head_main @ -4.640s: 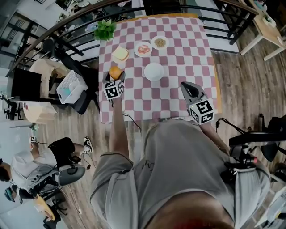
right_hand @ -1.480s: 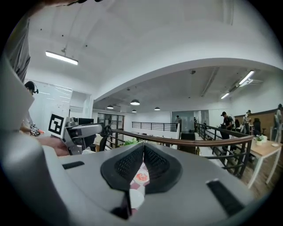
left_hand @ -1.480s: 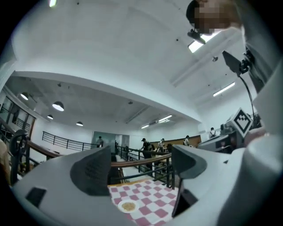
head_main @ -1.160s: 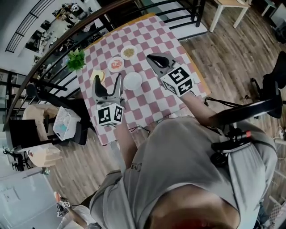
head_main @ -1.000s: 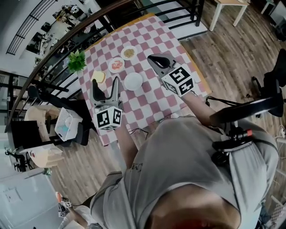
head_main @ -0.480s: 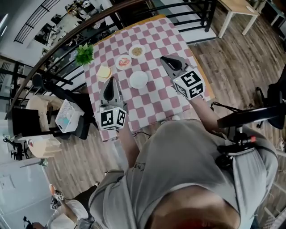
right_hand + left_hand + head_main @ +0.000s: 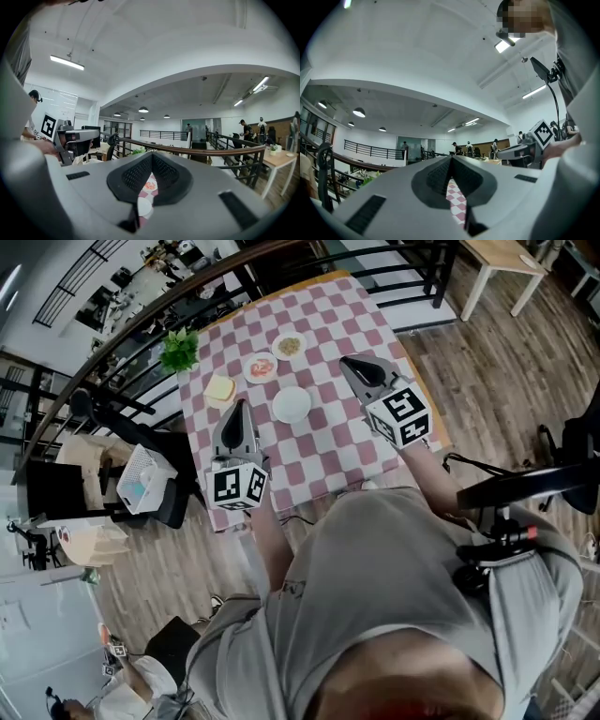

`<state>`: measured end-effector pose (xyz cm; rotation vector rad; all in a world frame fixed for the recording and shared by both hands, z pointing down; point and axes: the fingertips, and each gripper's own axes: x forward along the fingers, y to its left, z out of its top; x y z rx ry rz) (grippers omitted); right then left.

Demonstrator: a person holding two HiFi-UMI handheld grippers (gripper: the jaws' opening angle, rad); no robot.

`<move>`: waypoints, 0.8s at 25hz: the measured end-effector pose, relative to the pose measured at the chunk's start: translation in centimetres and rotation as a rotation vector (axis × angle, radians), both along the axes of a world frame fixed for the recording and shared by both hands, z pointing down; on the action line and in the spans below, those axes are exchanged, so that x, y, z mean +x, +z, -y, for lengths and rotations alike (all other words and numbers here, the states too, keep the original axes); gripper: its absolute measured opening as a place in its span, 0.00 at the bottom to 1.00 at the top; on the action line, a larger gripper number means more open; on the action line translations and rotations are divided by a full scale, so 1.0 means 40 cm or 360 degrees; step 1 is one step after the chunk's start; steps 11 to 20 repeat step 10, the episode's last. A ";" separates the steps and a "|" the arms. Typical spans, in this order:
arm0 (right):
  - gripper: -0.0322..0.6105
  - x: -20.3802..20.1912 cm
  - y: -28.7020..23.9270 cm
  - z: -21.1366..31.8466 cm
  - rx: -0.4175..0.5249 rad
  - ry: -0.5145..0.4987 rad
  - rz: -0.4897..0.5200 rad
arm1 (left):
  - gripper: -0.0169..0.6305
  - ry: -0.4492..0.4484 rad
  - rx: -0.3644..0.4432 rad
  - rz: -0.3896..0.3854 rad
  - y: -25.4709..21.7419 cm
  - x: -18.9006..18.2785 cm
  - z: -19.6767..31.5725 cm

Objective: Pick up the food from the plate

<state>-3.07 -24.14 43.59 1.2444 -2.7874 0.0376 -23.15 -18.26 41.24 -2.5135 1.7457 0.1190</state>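
The checkered table (image 7: 328, 442) carries a plate with a yellow slice of toast (image 7: 219, 389), a plate of red food (image 7: 261, 366), a plate of grains (image 7: 288, 345) and a bare white plate (image 7: 292, 405). My left gripper (image 7: 237, 406) hovers over the table's left side, just below the toast plate, shut with nothing between its jaws (image 7: 451, 159). My right gripper (image 7: 350, 362) hangs right of the bare plate, its jaws also together and holding nothing (image 7: 151, 158). Through its lower slit I glimpse the red food plate (image 7: 149, 185).
A potted plant (image 7: 178, 351) stands at the table's far left corner. A dark railing (image 7: 141, 320) curves behind the table. A white box-like unit (image 7: 141, 482) and a black chair sit left of the table. A wooden table (image 7: 511, 254) stands at the far right.
The left gripper's jaws, wide open a second ago, have come together on nothing. Both grippers stay over the table; the head view has shifted slightly.
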 end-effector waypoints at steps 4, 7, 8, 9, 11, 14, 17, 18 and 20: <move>0.07 -0.007 -0.003 -0.004 0.0011 -0.0021 0.0008 | 0.04 -0.0005 -0.0017 0.0009 0.006 -0.002 -0.006; 0.07 -0.016 -0.012 -0.005 0.0029 -0.0043 0.0019 | 0.04 -0.0018 -0.0044 0.0006 0.011 -0.006 -0.001; 0.07 -0.019 -0.015 -0.006 0.0035 -0.0051 0.0023 | 0.04 -0.0023 -0.0049 0.0005 0.012 -0.007 0.001; 0.07 -0.022 -0.018 -0.006 0.0042 -0.0058 0.0028 | 0.04 -0.0027 -0.0053 0.0004 0.013 -0.007 0.002; 0.07 -0.024 -0.020 -0.006 0.0048 -0.0066 0.0032 | 0.04 -0.0031 -0.0056 0.0004 0.014 -0.008 0.002; 0.07 -0.024 -0.020 -0.006 0.0048 -0.0066 0.0032 | 0.04 -0.0031 -0.0056 0.0004 0.014 -0.008 0.002; 0.07 -0.024 -0.020 -0.006 0.0048 -0.0066 0.0032 | 0.04 -0.0031 -0.0056 0.0004 0.014 -0.008 0.002; 0.07 -0.024 -0.020 -0.006 0.0048 -0.0066 0.0032 | 0.04 -0.0031 -0.0056 0.0004 0.014 -0.008 0.002; 0.07 -0.024 -0.020 -0.006 0.0048 -0.0066 0.0032 | 0.04 -0.0031 -0.0056 0.0004 0.014 -0.008 0.002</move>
